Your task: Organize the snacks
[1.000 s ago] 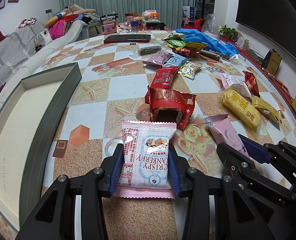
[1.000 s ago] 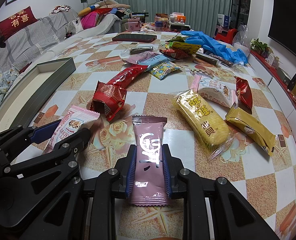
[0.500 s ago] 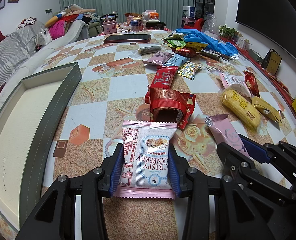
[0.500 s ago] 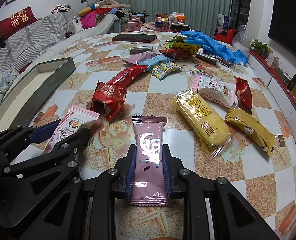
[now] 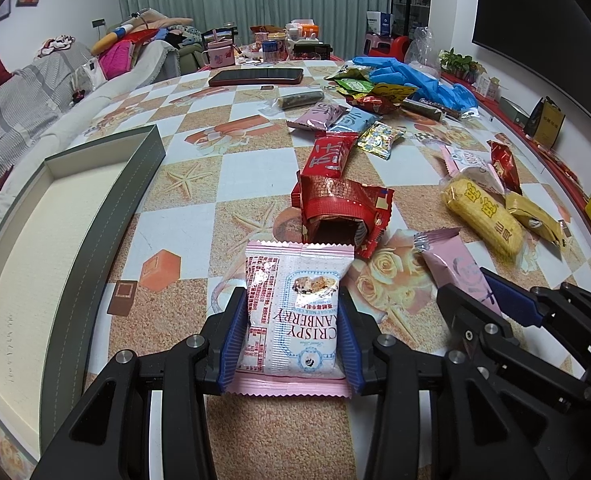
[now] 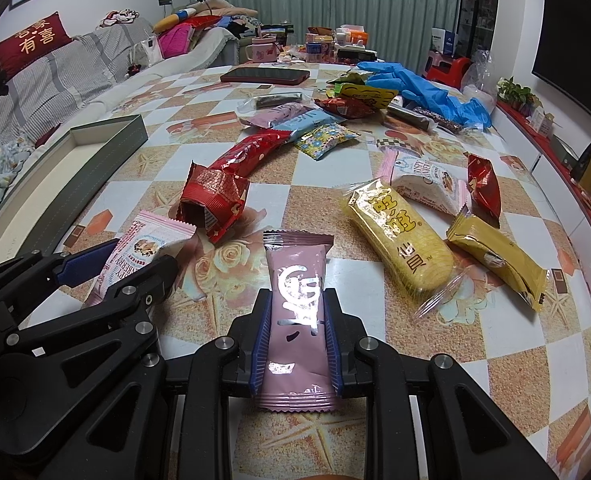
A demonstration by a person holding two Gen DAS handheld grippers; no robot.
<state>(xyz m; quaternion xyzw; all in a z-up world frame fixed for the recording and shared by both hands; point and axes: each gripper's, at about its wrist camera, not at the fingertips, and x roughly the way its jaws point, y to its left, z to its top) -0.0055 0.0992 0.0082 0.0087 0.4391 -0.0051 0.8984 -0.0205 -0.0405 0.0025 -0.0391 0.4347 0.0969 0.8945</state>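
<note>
My left gripper (image 5: 291, 332) has its blue pads pressed against both long edges of the cranberry crisp packet (image 5: 293, 312), closed on it low over the patterned tablecloth (image 5: 231, 168). The packet's long axis runs along the fingers, 6 to 12 o'clock, its print upside down to me and its crimped far end pointing at the open red wrapper (image 5: 341, 210) just beyond.

My right gripper (image 6: 295, 340) is closed the same way on the mauve snack bar (image 6: 298, 312), narrower, long axis also 6 to 12 o'clock, far seam toward the middle of the table. In that view the left gripper (image 6: 107, 268) sits at 9 o'clock with its packet (image 6: 143, 248), close beside.

The grey-walled tray (image 5: 55, 240) lies at 9 to 10 o'clock of the left gripper, well apart. At 2 o'clock of the right gripper lie the yellow corn-print pack (image 6: 399, 240) and a mustard-yellow packet (image 6: 495, 256), side by side; more snacks are scattered at 12 o'clock before the blue gloves (image 6: 427, 92).
</note>
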